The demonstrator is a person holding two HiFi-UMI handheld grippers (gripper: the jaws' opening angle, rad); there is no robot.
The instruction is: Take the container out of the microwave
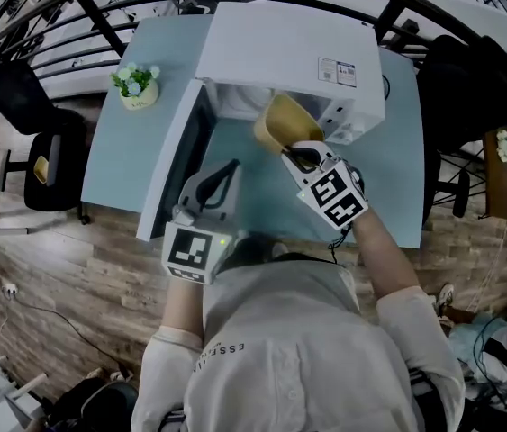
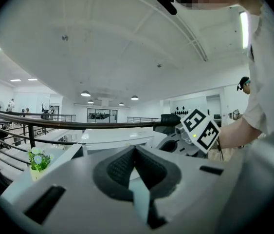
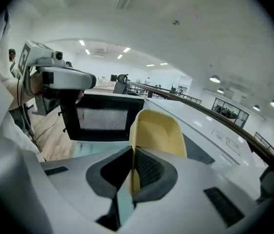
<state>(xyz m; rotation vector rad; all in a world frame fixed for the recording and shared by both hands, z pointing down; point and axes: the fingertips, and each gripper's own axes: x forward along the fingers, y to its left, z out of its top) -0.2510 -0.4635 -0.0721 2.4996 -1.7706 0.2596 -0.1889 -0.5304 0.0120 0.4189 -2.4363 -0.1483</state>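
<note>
The yellow container (image 1: 282,122) hangs tilted above the table, just in front of the white microwave (image 1: 289,48). My right gripper (image 1: 300,156) is shut on its near rim. In the right gripper view the container (image 3: 160,133) rises past the right gripper (image 3: 133,152), whose pads pinch its wall. The microwave door (image 1: 170,160) stands swung open to the left; its mesh window (image 3: 102,118) shows in the right gripper view. My left gripper (image 1: 226,171) hovers beside the door's inner face, and the left gripper (image 2: 136,152) has its jaws closed with nothing between them.
A small flower pot (image 1: 136,86) stands on the light blue table (image 1: 118,165), left of the door. Black chairs stand at the left (image 1: 50,165) and right (image 1: 465,97). A dark railing (image 1: 82,12) curves behind the table. Wooden floor lies along the table's near edge.
</note>
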